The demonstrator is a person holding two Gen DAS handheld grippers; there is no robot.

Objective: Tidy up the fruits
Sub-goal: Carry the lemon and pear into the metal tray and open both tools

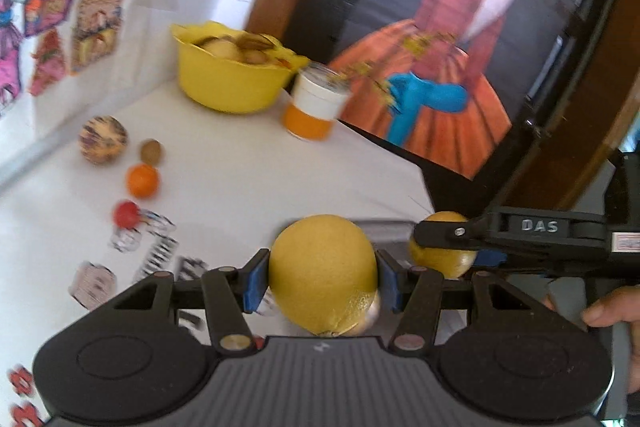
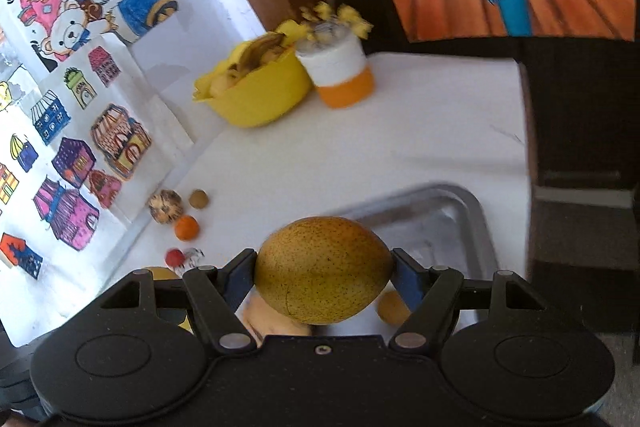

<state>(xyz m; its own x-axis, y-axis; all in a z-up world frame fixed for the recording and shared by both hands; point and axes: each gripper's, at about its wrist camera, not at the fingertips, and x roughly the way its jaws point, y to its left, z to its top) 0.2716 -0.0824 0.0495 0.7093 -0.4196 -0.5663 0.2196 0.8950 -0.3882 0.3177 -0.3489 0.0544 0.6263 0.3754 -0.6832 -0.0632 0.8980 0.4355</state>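
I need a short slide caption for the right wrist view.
Right gripper holds a speckled pear above the metal tray.

A bowl (image 2: 256, 95) holding fruit stands at the back of the bench (image 2: 420, 131), against the wall, with a jar (image 2: 340, 71) touching or just beside it on the right. Nearer along the wall runs a row: a ball (image 2: 165, 206) and a nut (image 2: 198, 199), then an orange (image 2: 186, 227), then a small fruit (image 2: 174, 258), possibly a tomato. A tray (image 2: 460, 223) lies at the bench's right front.
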